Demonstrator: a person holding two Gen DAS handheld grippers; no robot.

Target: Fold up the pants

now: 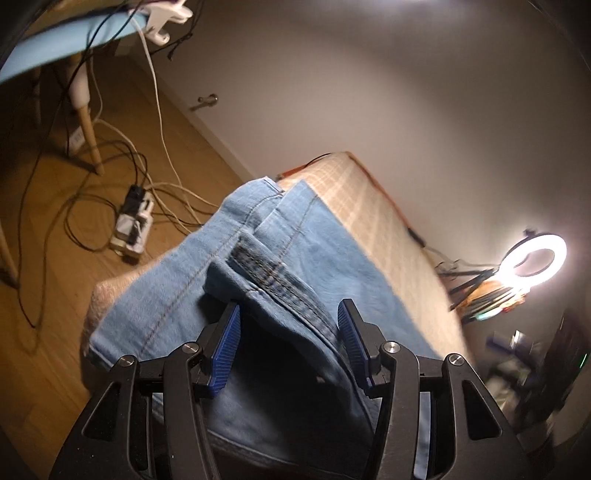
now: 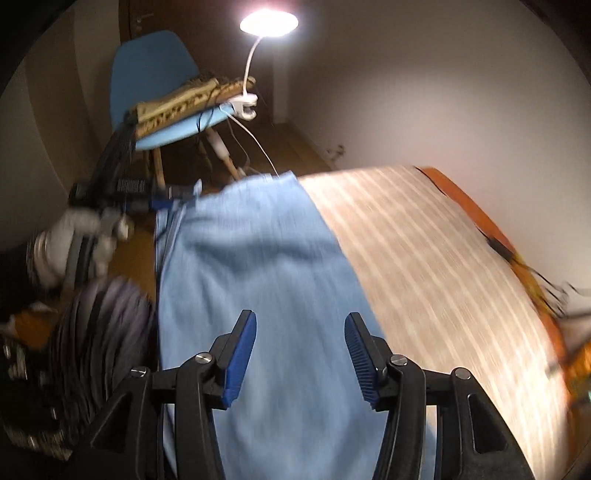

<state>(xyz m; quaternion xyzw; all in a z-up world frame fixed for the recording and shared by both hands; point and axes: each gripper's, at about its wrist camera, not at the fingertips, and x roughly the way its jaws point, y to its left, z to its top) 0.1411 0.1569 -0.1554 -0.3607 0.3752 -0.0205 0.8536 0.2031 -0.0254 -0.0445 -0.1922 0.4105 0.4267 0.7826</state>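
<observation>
Light blue denim pants point(image 1: 192, 273) lie along the near edge of a table with a striped beige cloth point(image 1: 373, 221). In the left wrist view my left gripper point(image 1: 290, 312) is open over the pants, its blue pads either side of a raised fold with a darker stitched hem point(image 1: 273, 273). In the right wrist view the pants point(image 2: 258, 266) stretch away from me, blurred. My right gripper point(image 2: 301, 319) is open just above the fabric and holds nothing. My left gripper point(image 2: 147, 201) shows at the far left edge of the pants.
A blue chair point(image 2: 147, 74) with a clip lamp point(image 2: 269, 22) stands beyond the table. A power strip point(image 1: 133, 225) and cables lie on the wooden floor. A ring light point(image 1: 535, 258) glows at the table's right end. The table has an orange edge point(image 2: 476, 210).
</observation>
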